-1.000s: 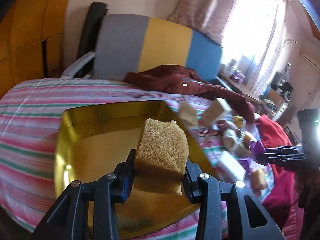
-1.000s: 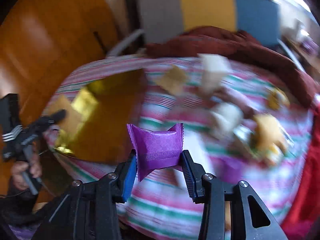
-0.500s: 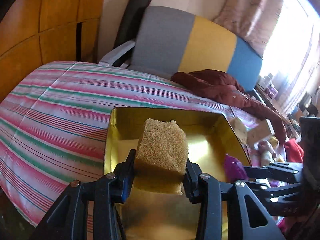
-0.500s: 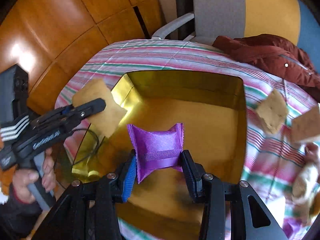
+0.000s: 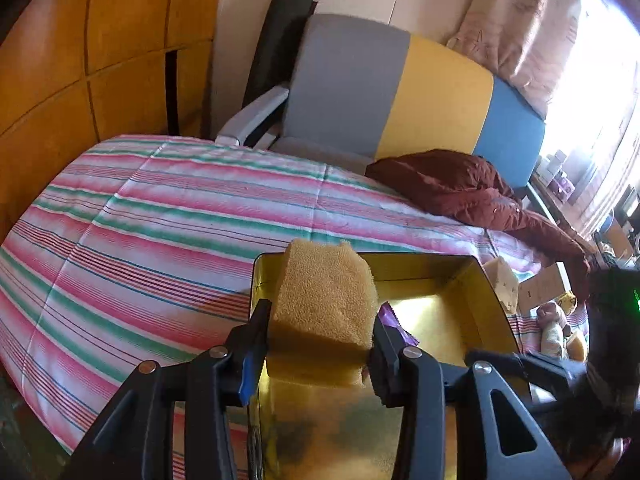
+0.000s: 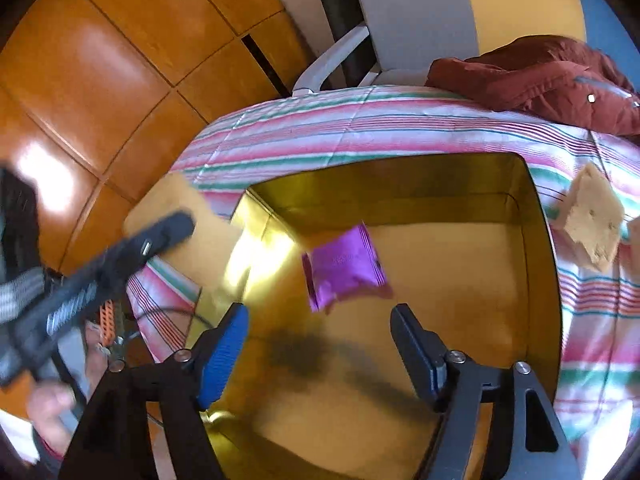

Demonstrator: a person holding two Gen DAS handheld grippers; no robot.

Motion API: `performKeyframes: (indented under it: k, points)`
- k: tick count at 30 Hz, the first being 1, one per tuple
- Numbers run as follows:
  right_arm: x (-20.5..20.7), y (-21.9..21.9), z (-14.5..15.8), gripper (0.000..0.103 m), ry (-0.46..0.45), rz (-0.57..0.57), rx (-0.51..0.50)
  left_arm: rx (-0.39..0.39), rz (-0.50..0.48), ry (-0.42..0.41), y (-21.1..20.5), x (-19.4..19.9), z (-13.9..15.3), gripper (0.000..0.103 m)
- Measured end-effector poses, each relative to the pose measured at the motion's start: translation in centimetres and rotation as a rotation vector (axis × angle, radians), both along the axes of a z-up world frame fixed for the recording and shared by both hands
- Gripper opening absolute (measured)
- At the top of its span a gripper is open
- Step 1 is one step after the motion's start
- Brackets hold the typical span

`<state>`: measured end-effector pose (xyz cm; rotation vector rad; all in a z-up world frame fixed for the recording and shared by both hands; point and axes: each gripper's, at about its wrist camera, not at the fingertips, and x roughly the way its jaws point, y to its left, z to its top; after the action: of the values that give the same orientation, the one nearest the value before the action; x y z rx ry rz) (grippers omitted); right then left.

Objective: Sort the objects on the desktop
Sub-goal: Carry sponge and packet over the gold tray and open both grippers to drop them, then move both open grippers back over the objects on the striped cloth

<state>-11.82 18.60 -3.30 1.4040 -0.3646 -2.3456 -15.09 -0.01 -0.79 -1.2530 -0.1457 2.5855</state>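
While the right gripper stands open above the purple sachet inside the gold tin, the left gripper clamps the yellow sponge directly over the tin's near-left corner.

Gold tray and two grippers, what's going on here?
A person is sorting items into the shiny gold rectangular tray on the striped tablecloth. The right gripper stands open over the tray, with the purple foil packet beyond its fingertips inside the tray, apparently just let go. The left gripper is shut on a tan sponge block above the tray's near left corner, not yet put down. More items wait on the cloth.
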Motion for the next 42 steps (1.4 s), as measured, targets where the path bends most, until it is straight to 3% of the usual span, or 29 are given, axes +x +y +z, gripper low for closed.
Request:
performKeyframes:
  k: [4,7,10,14,20,23,26,29,31,34,39,42]
  points:
    - [1.9,0.5,0.0,0.079,0.018,-0.013,0.025,-0.007,-0.016,-0.046,0.7,-0.8,-0.1,0.051]
    - [3.1,1.1,0.2,0.081,0.036,-0.025,0.034,-0.011,-0.015,-0.028,0.7,-0.4,0.8,0.057]
    - [4.5,1.5,0.7,0.084,0.064,-0.036,0.042,0.007,-0.015,0.016,0.1,0.7,2.6,0.066]
    - [6.0,2.0,1.6,0.088,0.11,-0.049,0.063,0.005,-0.006,0.101,-0.8,2.9,5.4,0.066]
    - [8.5,3.2,2.5,0.091,0.172,-0.091,0.101,0.093,0.01,0.207,-3.4,7.0,7.6,0.066]
    - [9.8,3.6,3.0,0.091,0.216,-0.103,0.136,0.17,0.039,0.215,-5.1,8.8,6.7,0.065]
    - [11.1,3.9,3.2,0.092,0.254,-0.112,0.174,0.252,0.057,0.15,-6.1,9.7,4.8,0.064]
    - [12.0,4.5,3.1,0.092,0.276,-0.136,0.216,0.252,0.066,0.131,-5.6,10.6,3.2,0.06]
    - [12.9,5.2,3.1,0.092,0.292,-0.157,0.237,0.308,0.055,0.098,-4.8,11.3,1.8,0.06]
    - [14.6,7.2,2.8,0.092,0.305,-0.202,0.249,0.292,0.012,0.06,-2.4,12.3,0.2,0.049]
    - [17.2,11.3,2.0,0.092,0.279,-0.296,0.282,0.274,-0.122,0.025,2.4,13.7,-0.9,0.049]
    - [18.8,14.6,1.6,0.092,0.235,-0.374,0.294,0.305,-0.217,-0.002,4.8,14.2,-1.2,0.049]
